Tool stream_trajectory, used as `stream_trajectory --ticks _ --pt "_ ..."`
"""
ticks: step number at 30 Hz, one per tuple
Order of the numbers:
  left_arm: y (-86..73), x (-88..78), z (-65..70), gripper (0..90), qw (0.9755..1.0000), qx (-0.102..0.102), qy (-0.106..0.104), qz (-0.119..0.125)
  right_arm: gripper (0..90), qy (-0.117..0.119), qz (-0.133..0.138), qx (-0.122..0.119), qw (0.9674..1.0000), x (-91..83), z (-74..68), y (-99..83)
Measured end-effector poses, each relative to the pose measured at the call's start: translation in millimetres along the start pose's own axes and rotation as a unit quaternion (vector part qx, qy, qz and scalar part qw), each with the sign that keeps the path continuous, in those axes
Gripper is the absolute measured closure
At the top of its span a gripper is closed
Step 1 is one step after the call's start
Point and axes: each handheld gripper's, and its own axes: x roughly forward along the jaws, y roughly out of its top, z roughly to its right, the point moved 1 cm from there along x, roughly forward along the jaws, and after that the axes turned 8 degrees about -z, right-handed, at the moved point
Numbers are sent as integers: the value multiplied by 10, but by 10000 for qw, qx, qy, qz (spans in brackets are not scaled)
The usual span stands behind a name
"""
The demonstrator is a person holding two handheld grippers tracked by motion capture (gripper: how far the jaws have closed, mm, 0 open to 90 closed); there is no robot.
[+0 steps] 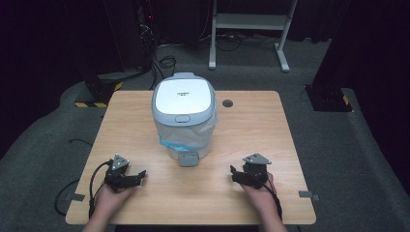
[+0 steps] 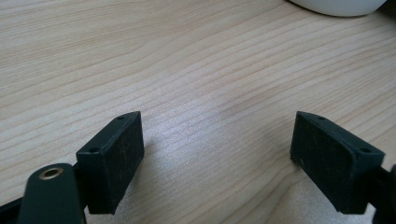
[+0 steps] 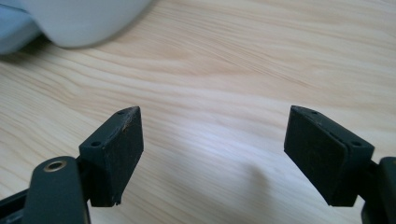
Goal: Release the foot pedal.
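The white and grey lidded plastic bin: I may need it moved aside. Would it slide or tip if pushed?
The white and grey lidded plastic bin probably slides if pushed low on the smooth wooden table. It looks tall and likely light, so a high push might tip it.

The left tongs [image 2: 217, 154] gape wide over bare wooden table [image 2: 196, 70].

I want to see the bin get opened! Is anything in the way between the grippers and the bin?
Nothing visible is. Only bare table lies between the left gripper and the bin, and between the right gripper and it. Both grippers are open and hold nothing.
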Motion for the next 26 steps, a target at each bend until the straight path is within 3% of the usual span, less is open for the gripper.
stream_trajectory --ticks 1,2,3,4,6,7,8,13,15,18,26 --pt "0 0 0 174 10000 0 0 0 196 0 0 0 10000 0 0 0" --pt "0 1 0 174 10000 -2 -1 2 203 -65 -32 61 10000 -24 120 -66" --pt "1 1 1 174 10000 -2 -1 3 203 -65 -32 61 10000 -24 120 -66" --pt "2 1 1 174 10000 0 -1 1 212 -119 -75 105 9998 -34 210 -128" --pt "2 2 1 174 10000 -1 -1 1 212 -136 -73 99 9998 -33 234 -149" --pt "2 3 2 174 10000 -1 -1 1 207 -136 0 13 9999 -22 263 -189" --pt "2 3 2 174 10000 -4 -4 1 225 -87 -113 -122 9998 -7 276 -211" --pt "2 3 3 174 10000 -6 -4 3 266 -19 -265 -207 9994 34 230 -183" --pt "2 4 3 174 10000 -8 0 6 250 148 -311 -204 9992 70 195 -148" --pt "2 3 6 176 10000 -9 5 7 247 153 -318 -186 9992 113 68 -101" --pt "-2 2 7 177 10000 -6 -34 29 237 114 -325 -151 9993 130 33 -84"
